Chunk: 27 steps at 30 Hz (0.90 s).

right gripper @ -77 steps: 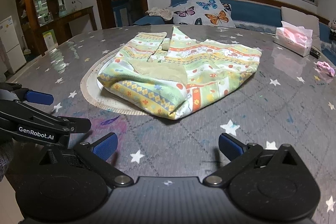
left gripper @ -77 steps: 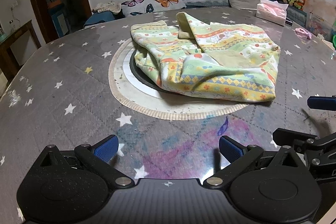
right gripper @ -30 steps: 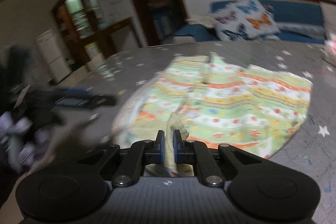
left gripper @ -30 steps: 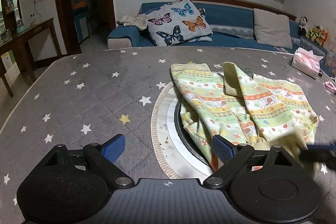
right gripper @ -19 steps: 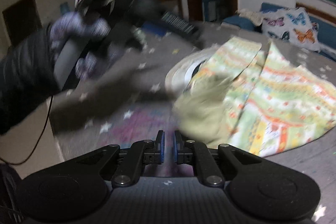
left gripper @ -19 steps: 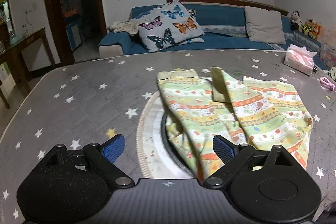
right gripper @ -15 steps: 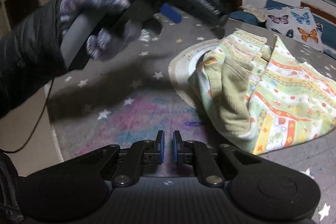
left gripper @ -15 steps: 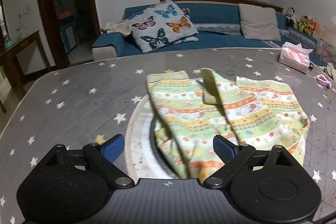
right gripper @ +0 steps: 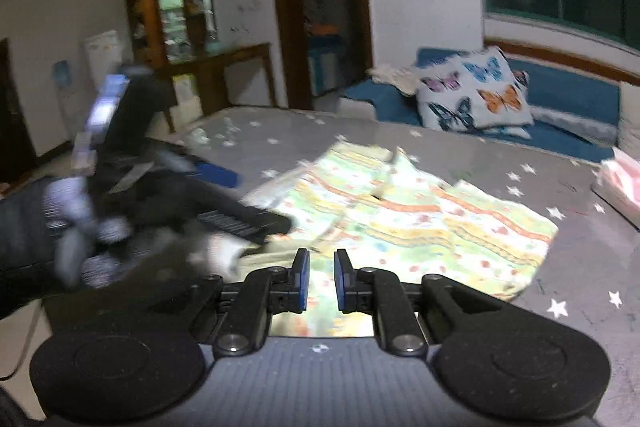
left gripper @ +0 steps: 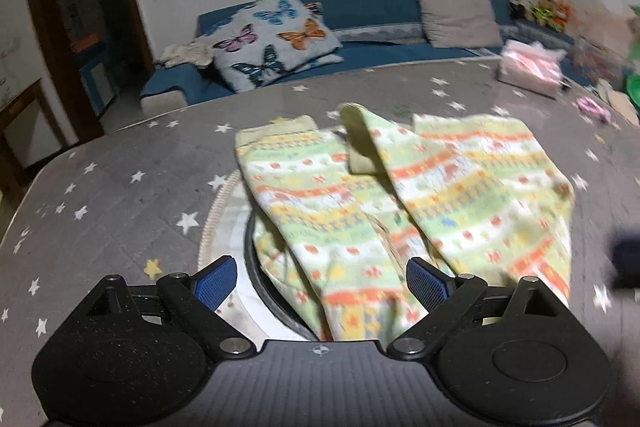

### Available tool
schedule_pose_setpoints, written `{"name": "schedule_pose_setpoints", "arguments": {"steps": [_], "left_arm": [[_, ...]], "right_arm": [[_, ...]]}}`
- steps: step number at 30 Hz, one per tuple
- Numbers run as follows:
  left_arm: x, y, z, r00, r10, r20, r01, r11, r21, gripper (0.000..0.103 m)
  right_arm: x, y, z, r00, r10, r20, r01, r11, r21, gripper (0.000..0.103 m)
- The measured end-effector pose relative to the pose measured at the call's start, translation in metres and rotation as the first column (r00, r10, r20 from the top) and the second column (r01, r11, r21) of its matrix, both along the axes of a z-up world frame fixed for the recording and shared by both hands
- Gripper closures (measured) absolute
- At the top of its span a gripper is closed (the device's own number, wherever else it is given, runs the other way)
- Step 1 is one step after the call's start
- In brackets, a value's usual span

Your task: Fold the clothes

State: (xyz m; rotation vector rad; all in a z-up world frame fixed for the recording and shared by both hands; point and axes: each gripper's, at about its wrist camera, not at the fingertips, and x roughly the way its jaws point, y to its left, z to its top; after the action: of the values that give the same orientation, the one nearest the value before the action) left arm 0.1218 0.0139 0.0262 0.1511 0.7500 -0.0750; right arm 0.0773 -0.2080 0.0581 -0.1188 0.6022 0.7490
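Ahead of the left tongs (left gripper: 316,285), beyond the garment: pink tissue box (left gripper: 530,67) far right, small pink scrap (left gripper: 594,107) nearer. Nothing lies between the spread blue pads, which stand wide apart over the garment's near edge.

Right tongs (right gripper: 319,279) — jaws opening, a narrow gap, no cloth pinched; the garment only shows behind the gap. To their left a gloved hand (right gripper: 80,227), blurred, carries the other tool.

Garment (left gripper: 400,211): soft cotton print, green, yellow and orange bands, loosely folded with an olive lining flap turned up. It lies partly over a round dark inset with a pale scalloped ring (left gripper: 218,223).

Worktop (left gripper: 120,195): grey quilted cover, white stars. Behind it a blue sofa (left gripper: 372,27) with a butterfly cushion (left gripper: 276,39), dark window, wooden doorway
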Motion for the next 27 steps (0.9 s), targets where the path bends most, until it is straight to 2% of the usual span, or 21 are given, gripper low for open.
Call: {"name": "schedule_pose_setpoints", "arguments": {"steps": [4, 8, 15, 21, 24, 27], "left_arm": [[-0.024, -0.001, -0.005, 0.994, -0.11, 0.006, 0.11, 0.994, 0.007, 0.01], [-0.047, 0.004, -0.004, 0.978, -0.206, 0.014, 0.206, 0.979, -0.002, 0.01], [-0.073, 0.022, -0.005, 0.968, -0.251, 0.0, 0.251, 0.968, -0.011, 0.01], [-0.08, 0.043, 0.008, 0.981, -0.194, 0.023, 0.194, 0.981, 0.008, 0.009], [-0.067, 0.045, 0.019, 0.988, -0.141, 0.055, 0.142, 0.99, -0.005, 0.009], [-0.045, 0.035, 0.024, 0.99, -0.113, 0.08, 0.117, 0.993, -0.035, 0.009]], "right_arm": [[0.027, 0.011, -0.018, 0.999, -0.002, -0.048, 0.0, 0.999, -0.041, 0.09], [0.033, 0.032, -0.037, 0.994, 0.056, -0.094, -0.06, 0.998, -0.037, 0.09], [0.013, 0.071, -0.056, 0.962, 0.24, -0.13, -0.25, 0.966, -0.061, 0.089], [-0.013, 0.082, -0.067, 0.941, 0.321, -0.103, -0.334, 0.932, -0.141, 0.088], [-0.025, 0.087, -0.068, 0.938, 0.344, -0.043, -0.345, 0.916, -0.204, 0.088], [-0.02, 0.082, -0.061, 0.941, 0.335, -0.053, -0.339, 0.922, -0.188, 0.085]]}}
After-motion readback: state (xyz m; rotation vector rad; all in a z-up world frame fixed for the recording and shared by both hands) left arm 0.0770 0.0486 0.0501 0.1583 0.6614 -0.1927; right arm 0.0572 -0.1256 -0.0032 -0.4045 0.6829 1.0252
